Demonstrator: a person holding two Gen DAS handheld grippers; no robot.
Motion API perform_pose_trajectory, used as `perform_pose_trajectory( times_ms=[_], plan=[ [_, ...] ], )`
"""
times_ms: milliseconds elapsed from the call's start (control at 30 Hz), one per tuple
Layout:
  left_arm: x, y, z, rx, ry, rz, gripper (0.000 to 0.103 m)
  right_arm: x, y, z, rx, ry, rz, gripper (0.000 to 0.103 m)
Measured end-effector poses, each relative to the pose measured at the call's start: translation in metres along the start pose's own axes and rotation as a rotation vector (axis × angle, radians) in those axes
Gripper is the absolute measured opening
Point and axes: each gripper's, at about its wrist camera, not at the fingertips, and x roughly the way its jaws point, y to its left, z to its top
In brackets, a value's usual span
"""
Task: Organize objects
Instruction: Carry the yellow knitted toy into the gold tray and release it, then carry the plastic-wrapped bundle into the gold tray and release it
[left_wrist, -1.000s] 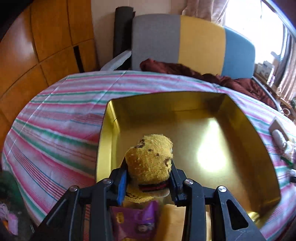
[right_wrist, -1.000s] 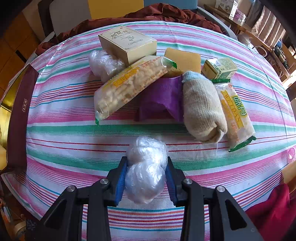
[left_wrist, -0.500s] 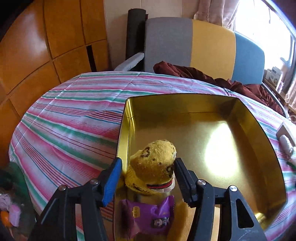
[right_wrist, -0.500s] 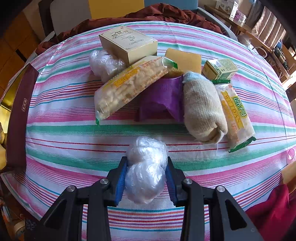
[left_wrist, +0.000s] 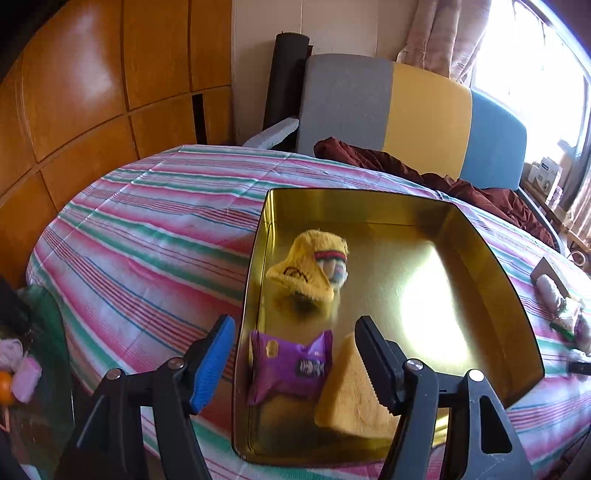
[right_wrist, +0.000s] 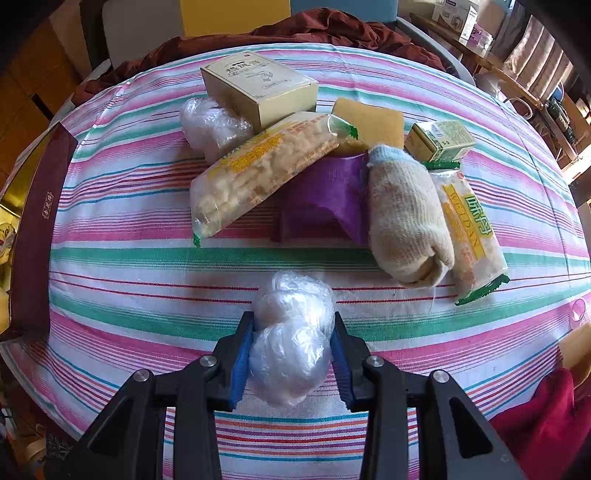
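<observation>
Both grippers show their state plainly: the left gripper is spreading its jaws with nothing between them, poised over the near end of the gold tin, while the right gripper pinches a clear plastic bundle between its blue pads, over the near part of the striped tablecloth. Inside the tin, a yellow sock lies close to the left wall, free of the jaws; nearer, a purple snack packet leans in the near left corner, with a yellow sponge just to its right. On the cloth, farther from the right gripper, sits a cluster: a long cracker bag resting across a purple pouch, a cream sock to the right of the pouch, a second snack bag against that sock's right side, a beige box at the far side, another plastic bundle left of the box, a tan sponge and a small green carton at the far right.
</observation>
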Motion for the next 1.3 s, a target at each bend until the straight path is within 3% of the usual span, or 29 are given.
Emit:
perform_pose_trajectory(
  times_ms=[333, 533, 833, 1033, 1300],
  plan=[
    [-0.011, -0.003, -0.015, 0.008, 0.008, -0.009, 0.071, -0.003, 0.012, 0.001, -0.017, -0.012, -0.005, 0.037],
    [-0.016, -0.001, -0.015, 0.008, -0.005, -0.012, 0.074, -0.033, 0.046, -0.005, -0.105, -0.092, 0.115, 0.037],
    [-0.02, 0.016, -0.019, -0.033, 0.003, -0.017, 0.074, -0.084, 0.172, 0.007, -0.312, -0.229, 0.386, 0.037],
    [-0.026, 0.034, -0.022, -0.066, -0.001, -0.004, 0.077, -0.061, 0.271, 0.03, -0.394, -0.195, 0.45, 0.037],
    [-0.025, 0.057, -0.023, -0.125, 0.002, 0.007, 0.077, -0.011, 0.356, 0.046, -0.398, -0.12, 0.482, 0.042]
  ],
)
